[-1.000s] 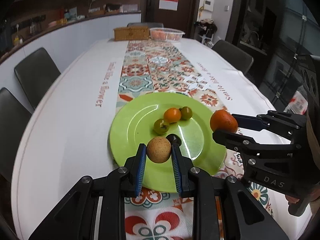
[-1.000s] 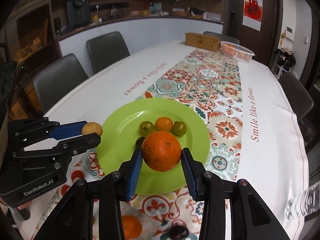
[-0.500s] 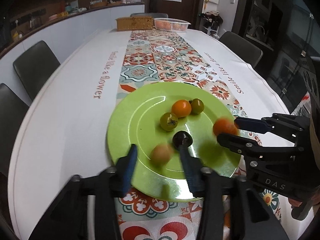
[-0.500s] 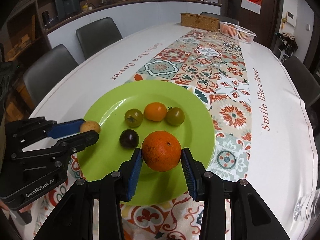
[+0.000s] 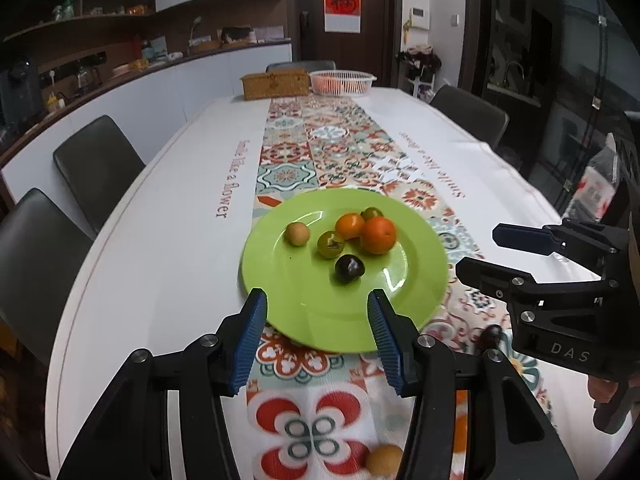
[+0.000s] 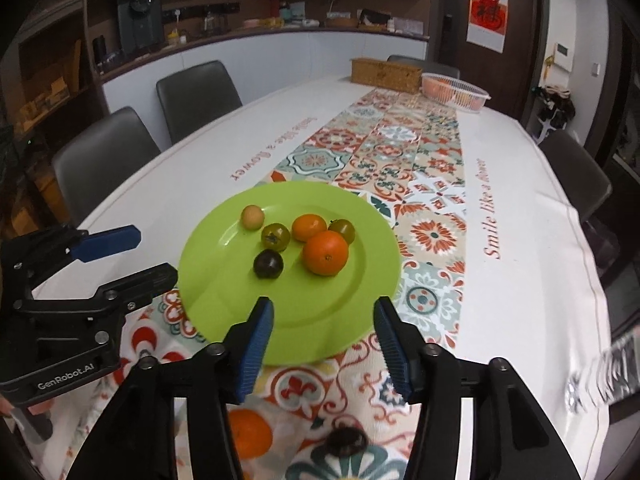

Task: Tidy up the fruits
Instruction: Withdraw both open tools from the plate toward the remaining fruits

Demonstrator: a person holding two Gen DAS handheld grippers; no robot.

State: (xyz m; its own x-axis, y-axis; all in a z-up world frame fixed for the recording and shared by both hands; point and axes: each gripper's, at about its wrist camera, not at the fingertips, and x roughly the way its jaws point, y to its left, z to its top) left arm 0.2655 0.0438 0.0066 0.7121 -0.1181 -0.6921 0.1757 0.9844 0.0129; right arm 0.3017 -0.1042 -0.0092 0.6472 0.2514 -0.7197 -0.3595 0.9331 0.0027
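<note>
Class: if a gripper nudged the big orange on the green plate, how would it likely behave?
The big orange is round on a glossy green plate, so it would probably roll. It nearly touches a smaller orange fruit, so it might knock that.

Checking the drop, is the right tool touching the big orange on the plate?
Apart. In the right wrist view the open right tool sits short of the big orange, with bare green plate between.
</note>
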